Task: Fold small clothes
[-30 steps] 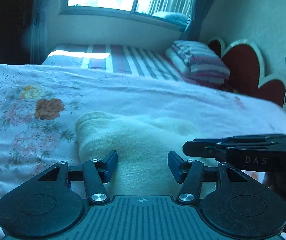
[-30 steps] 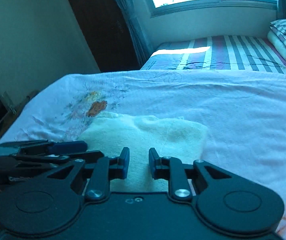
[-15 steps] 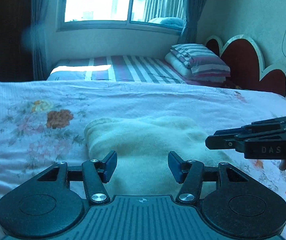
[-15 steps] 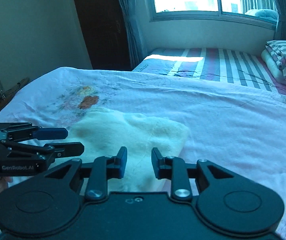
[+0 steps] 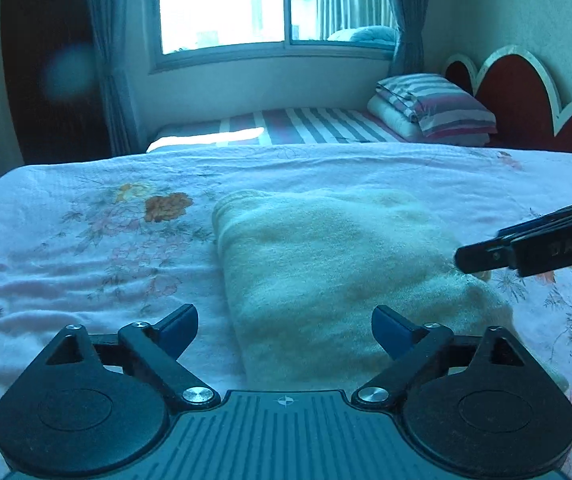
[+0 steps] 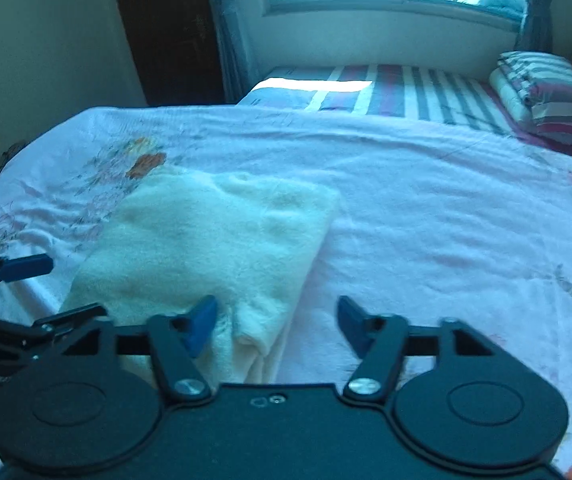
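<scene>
Folded cream garment (image 5: 325, 272) lies flat on the floral bedsheet (image 5: 86, 248), beside the orange flower print (image 5: 168, 206). Both tools have just been opening; left gripper (image 5: 284, 326) and right gripper (image 6: 276, 324) stand spread, pinching nothing. Garment lies ahead of both jaws, untouched. Recommended: withdraw level, avoiding snagging the near edge.
</scene>
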